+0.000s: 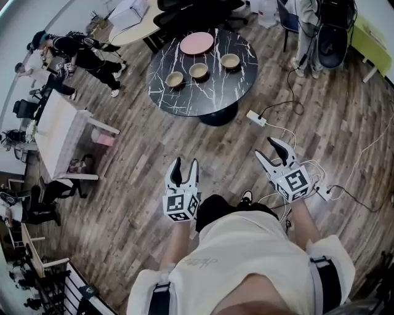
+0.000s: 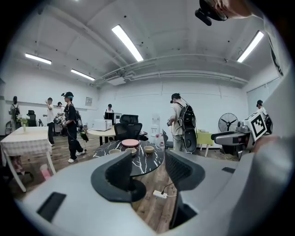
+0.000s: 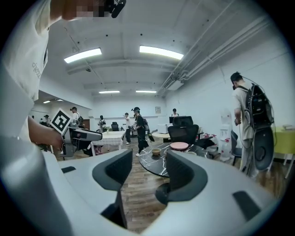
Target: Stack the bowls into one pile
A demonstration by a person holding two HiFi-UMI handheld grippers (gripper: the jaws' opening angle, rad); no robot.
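Three tan bowls (image 1: 175, 79) (image 1: 199, 71) (image 1: 230, 60) sit apart in a row on a round black marble table (image 1: 203, 101), well ahead of me. A pink plate (image 1: 196, 43) lies behind them. My left gripper (image 1: 185, 163) and right gripper (image 1: 266, 147) hang over the wooden floor, far short of the table, both open and empty. In the left gripper view the bowls (image 2: 149, 149) show small between the spread jaws. In the right gripper view one bowl (image 3: 156, 151) and the plate (image 3: 179, 145) appear beyond the jaws.
A white power strip (image 1: 256, 117) and cables lie on the floor between me and the table. A white table (image 1: 58, 132) stands at the left with people (image 1: 80, 52) beyond it. Another person (image 1: 306, 31) and office chairs (image 1: 184, 12) are past the round table.
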